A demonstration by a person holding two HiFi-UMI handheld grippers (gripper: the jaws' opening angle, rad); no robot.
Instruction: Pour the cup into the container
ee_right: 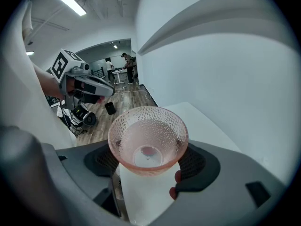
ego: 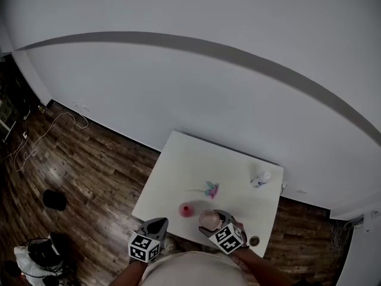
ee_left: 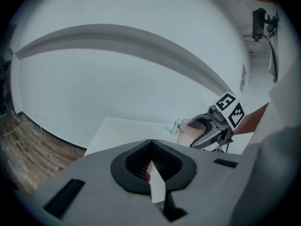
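Note:
A pink dimpled cup [ego: 209, 219] is held just above the near edge of the white table [ego: 196, 159], and my right gripper [ego: 212, 225] is shut on it. From the right gripper view the cup [ee_right: 148, 138] stands about upright between the black pads, with a small reddish bit at its bottom. A low red container [ego: 186, 210] sits on the table just left of the cup. My left gripper [ego: 157, 224] hovers at the table's near left corner, shut and holding nothing [ee_left: 151, 147]. The left gripper view shows the cup [ee_left: 190, 132] off to the right.
A small pink and teal toy [ego: 211, 189] lies mid-table. At the far right of the table stands a white bottle [ego: 260, 179]. A small dark round object [ego: 254, 241] sits near the front right corner. Wooden floor [ego: 89, 171] surrounds the table, with a white wall behind.

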